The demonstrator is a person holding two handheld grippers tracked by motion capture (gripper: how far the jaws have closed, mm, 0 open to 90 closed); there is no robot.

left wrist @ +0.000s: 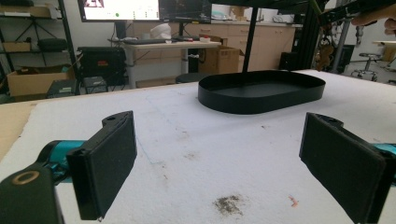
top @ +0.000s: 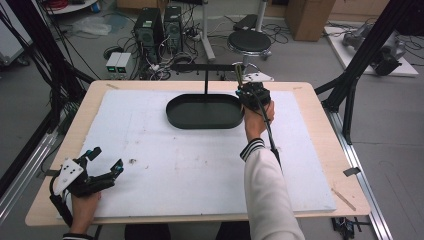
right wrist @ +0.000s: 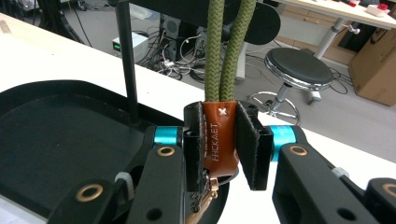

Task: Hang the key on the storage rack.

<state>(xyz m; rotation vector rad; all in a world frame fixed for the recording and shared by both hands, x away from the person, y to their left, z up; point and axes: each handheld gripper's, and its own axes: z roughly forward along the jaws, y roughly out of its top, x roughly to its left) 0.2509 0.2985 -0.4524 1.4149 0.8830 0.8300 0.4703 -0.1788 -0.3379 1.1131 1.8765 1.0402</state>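
While a person works at a wooden table [top: 320,150] covered by a white foam sheet [top: 200,165], the right gripper [right wrist: 219,144] is clamped shut on a brown leather tab [right wrist: 218,140] stitched with pale letters and a small cross. Its two black pads [right wrist: 250,144] press flat on either side of the tab, which sits upright between them with its top edge level with the pad tops. From the tab a doubled olive-green cord [right wrist: 226,46] rises straight up, clear of the pads. Below the tab, a bit of metal chain [right wrist: 205,196] hangs between the gripper's arms.

Seen from the high view, the right gripper [top: 254,95] hovers at the right end of an oval black tray [top: 172,112], just beside its rim, and the cord [top: 239,75] stands above that end. A thin black post [top: 205,82] rises from the tray's far edge to a crossbar [top: 200,66].

Well apart from the tray, near the table's front left corner, the left gripper [top: 102,165] rests with its jaws spread wide and nothing between them; its pads [left wrist: 109,163] frame bare, stained foam, with the tray [left wrist: 261,91] beyond.
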